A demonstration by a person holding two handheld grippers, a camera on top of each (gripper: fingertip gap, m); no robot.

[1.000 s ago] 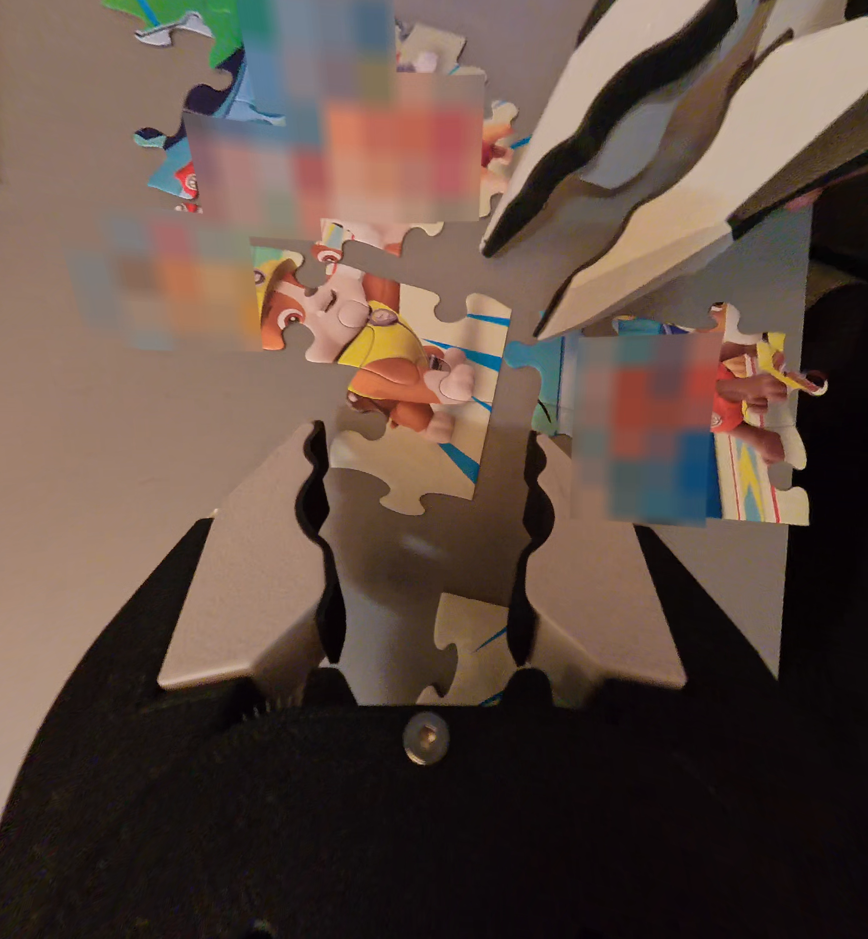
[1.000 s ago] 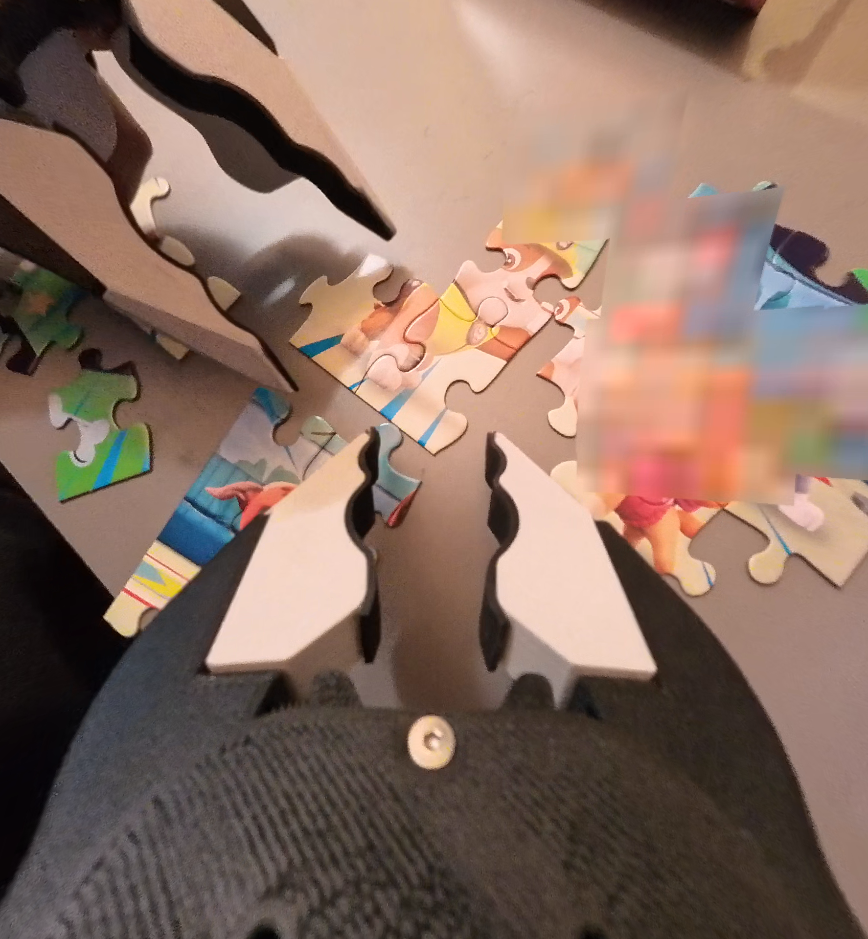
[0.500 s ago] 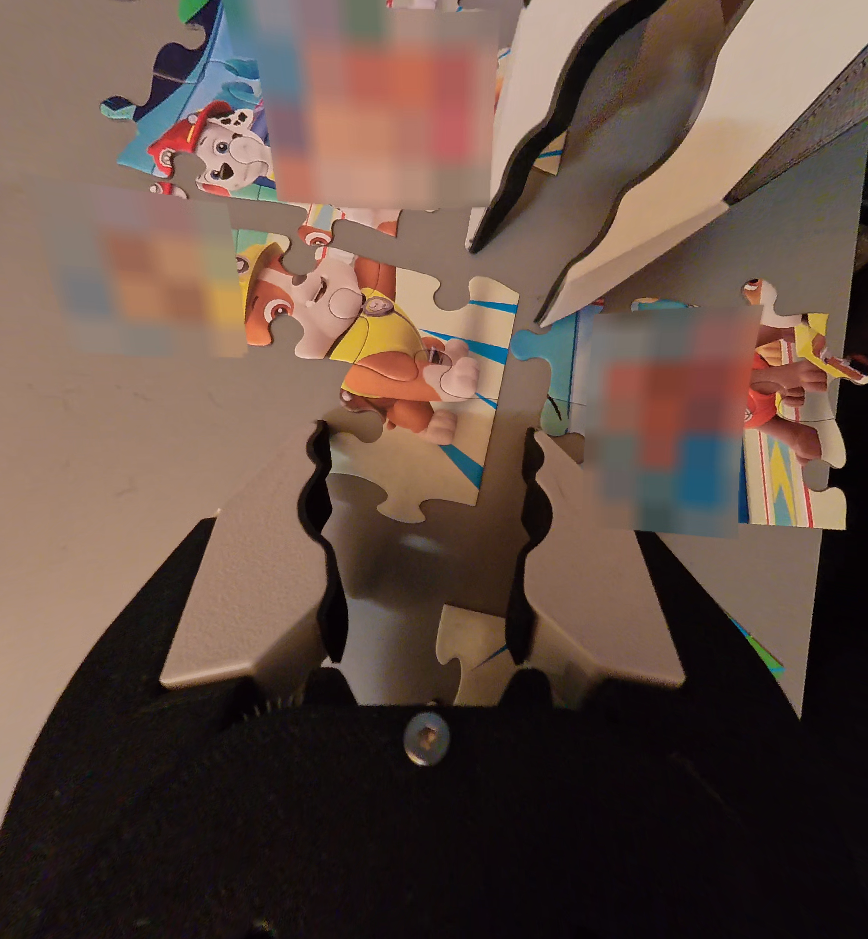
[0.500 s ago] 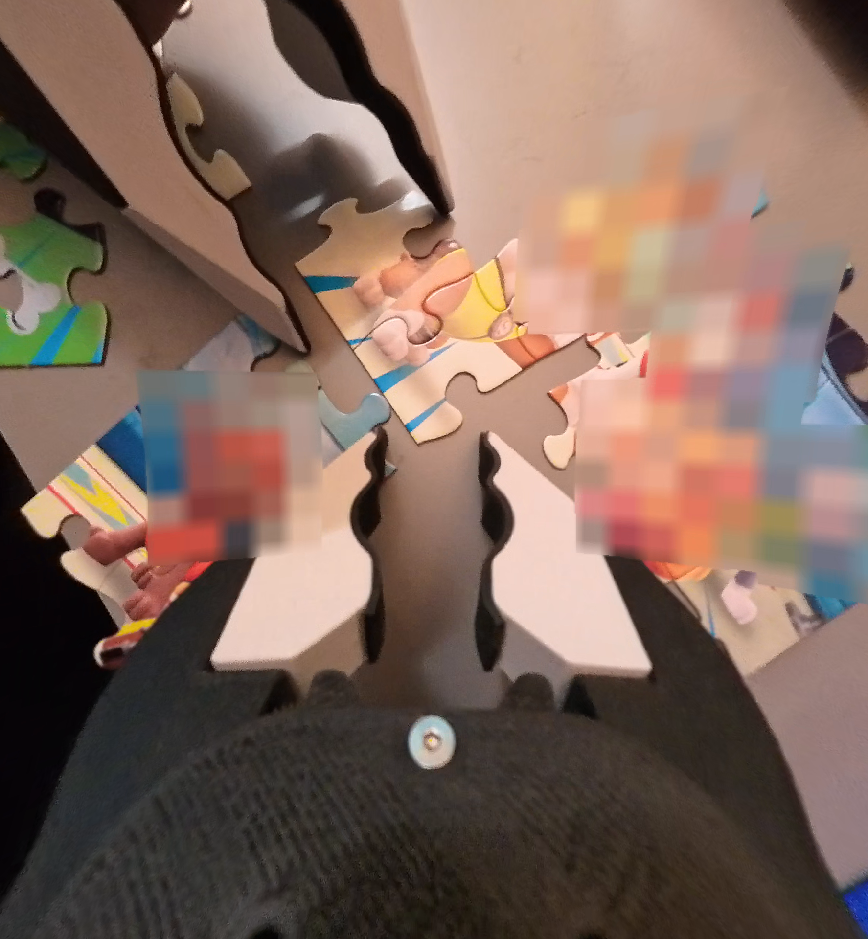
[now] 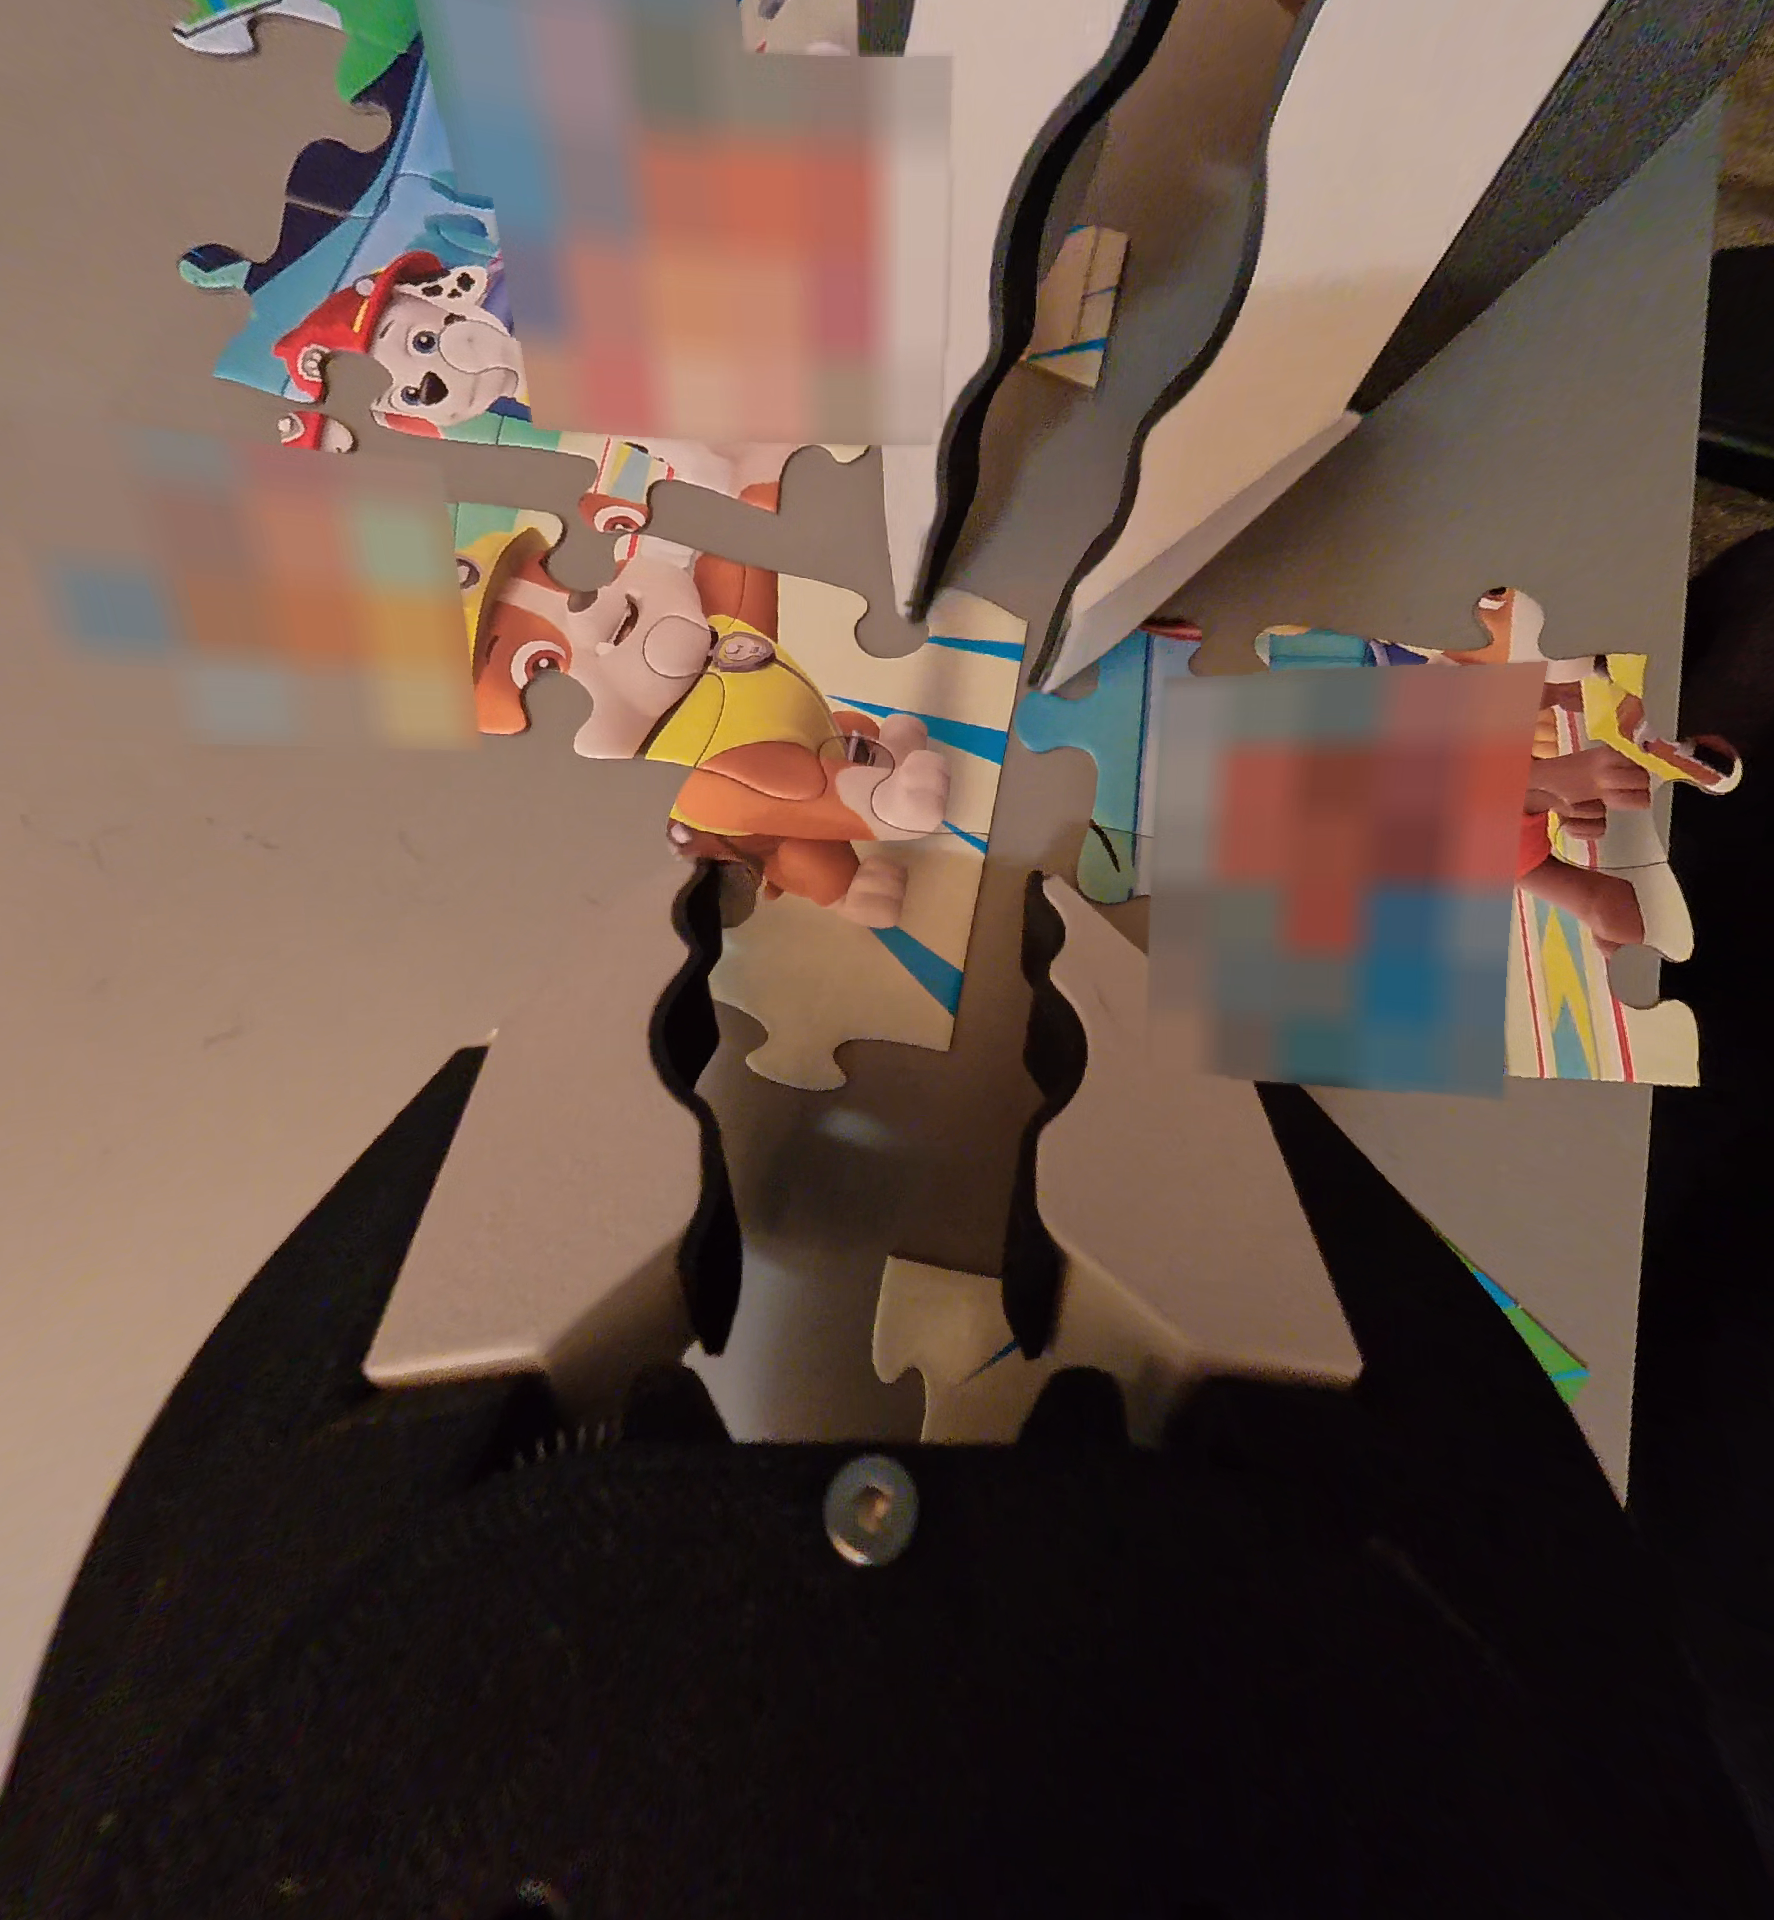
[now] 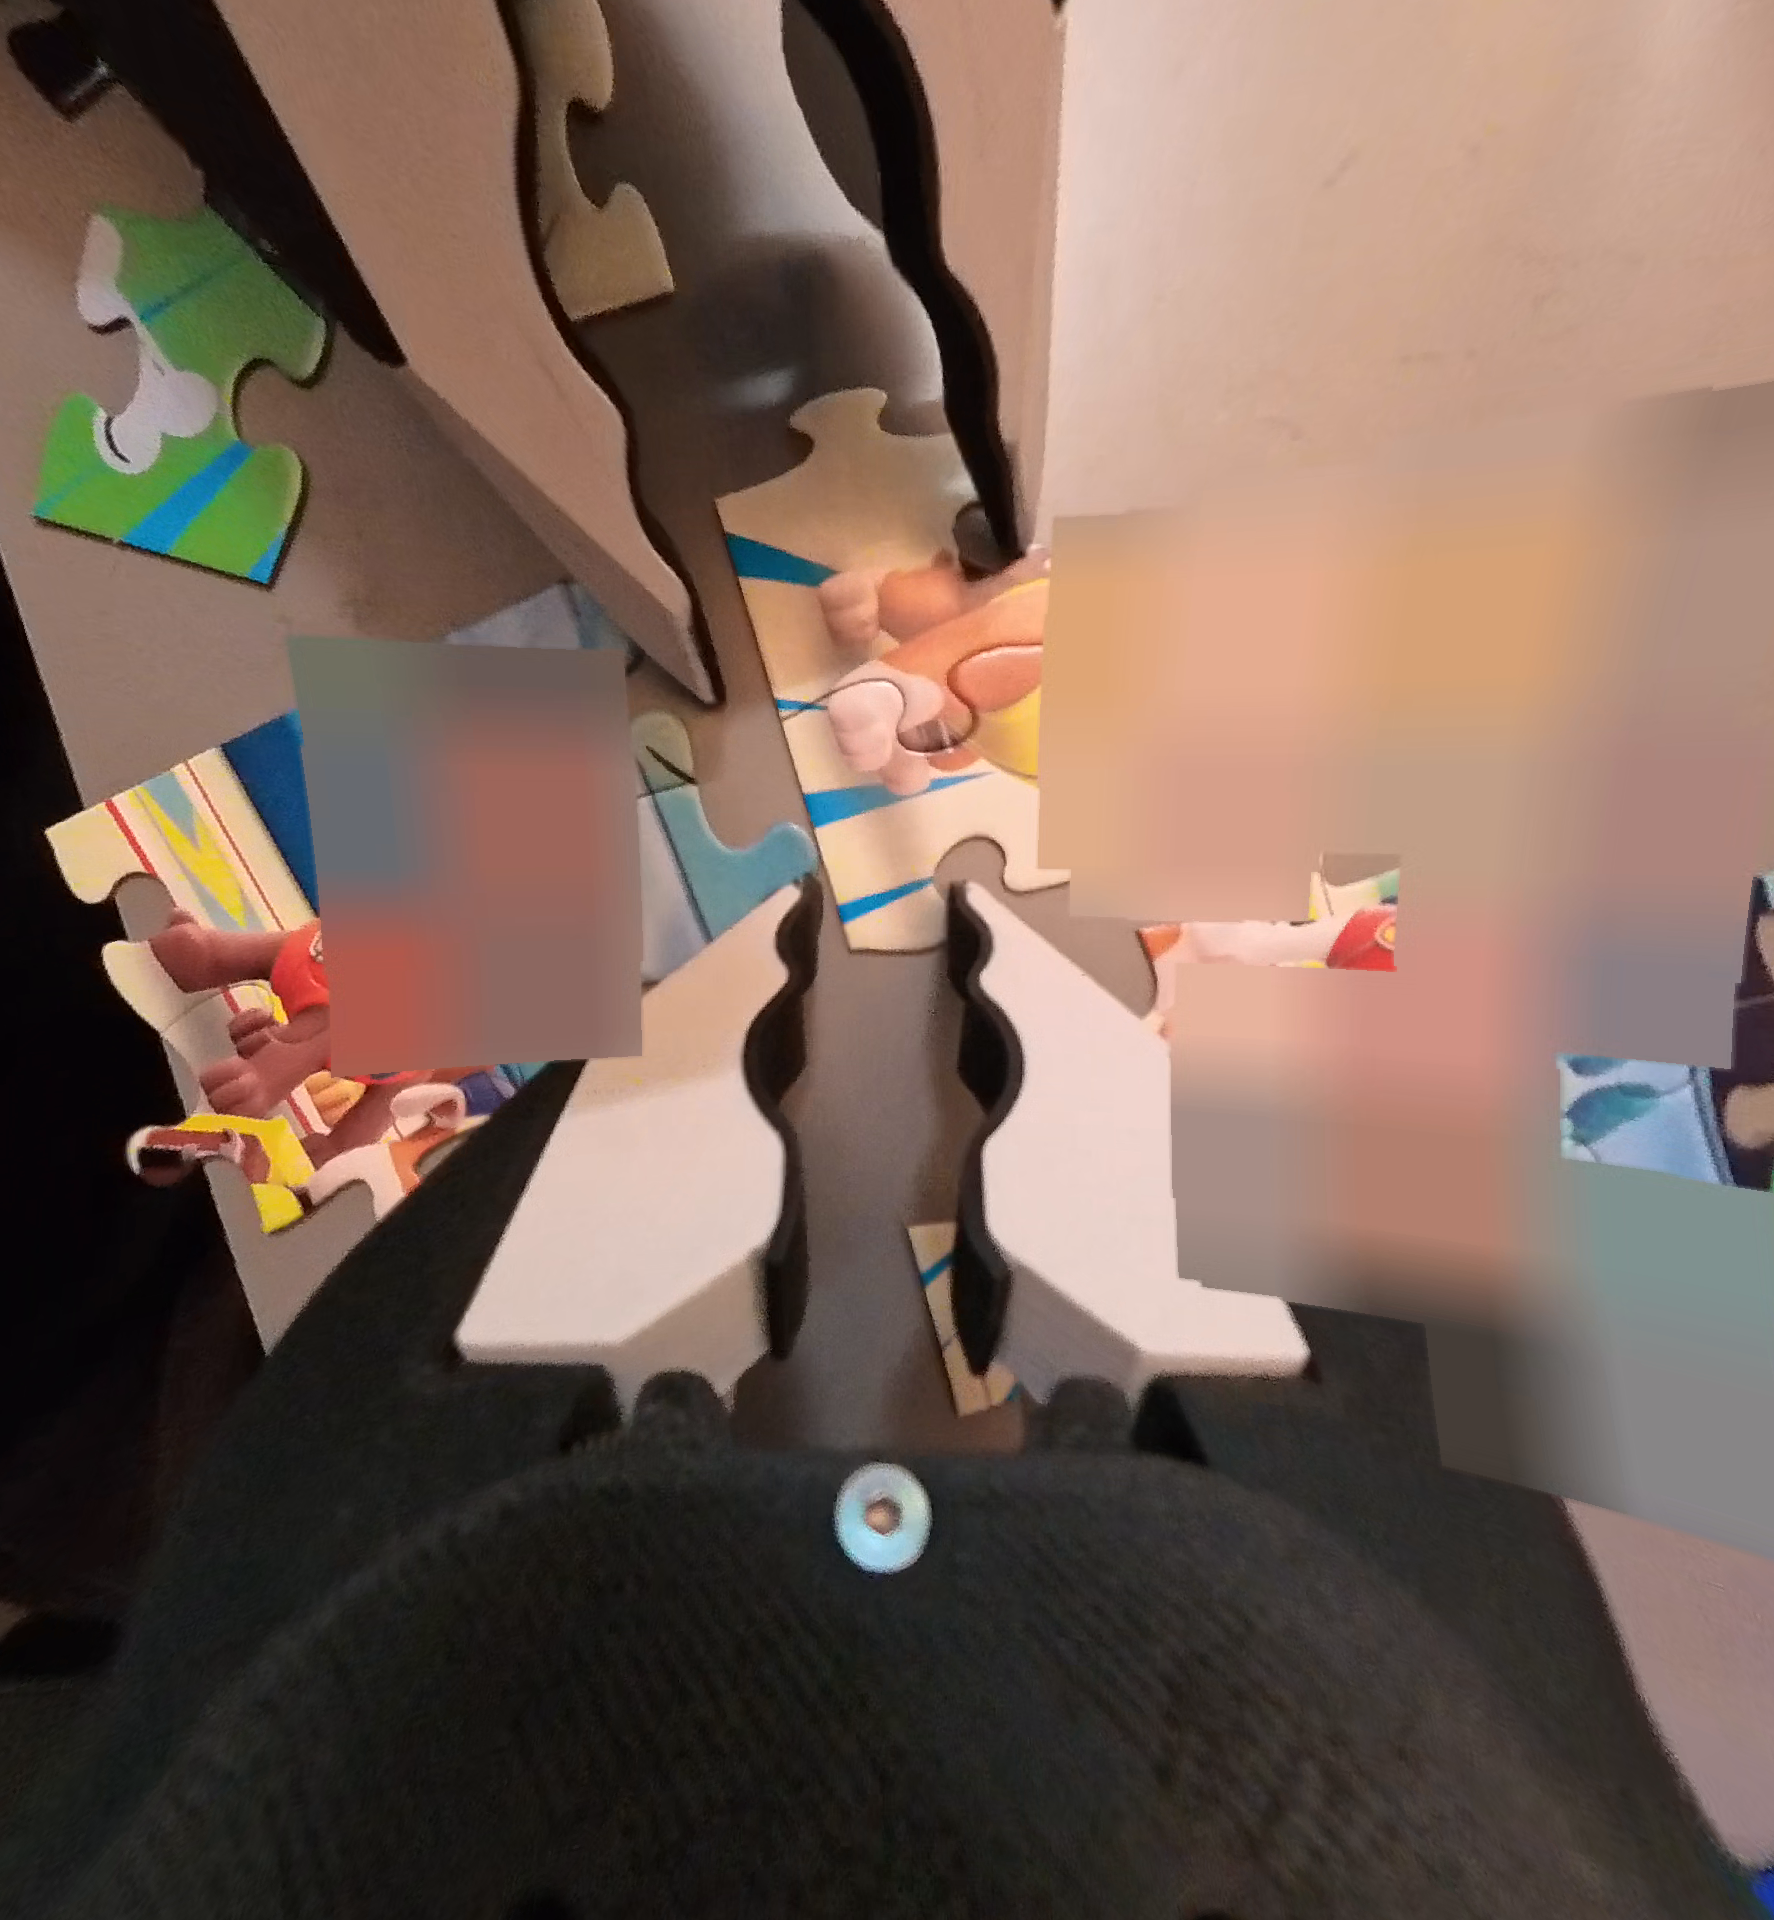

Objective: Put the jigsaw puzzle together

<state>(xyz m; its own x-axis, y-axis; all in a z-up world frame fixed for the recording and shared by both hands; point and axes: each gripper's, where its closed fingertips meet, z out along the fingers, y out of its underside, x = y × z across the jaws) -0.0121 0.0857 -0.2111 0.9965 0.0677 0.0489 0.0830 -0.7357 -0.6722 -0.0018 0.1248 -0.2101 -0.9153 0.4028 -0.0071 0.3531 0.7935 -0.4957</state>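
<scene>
Right tongs (image 6: pixel 883 904) have neared the left tongs (image 5: pixel 862 894) over the orange-pup puzzle section (image 5: pixel 841 727). Both stand spread, pinching nothing.

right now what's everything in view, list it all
grey flat tabletop: one, under everything
joined cartoon-dog cardboard puzzle section: one, multicolour, centre, between both tongs' tips
second joined puzzle section: one, blue, red and yellow, at the table edge
loose green puzzle piece with blue stripes: one, apart near the table edge
cream puzzle piece: one, flat on the table under the left tongs
left tongs: white fingers, open, holding nothing
right tongs: white fingers, open, holding nothing
</scene>
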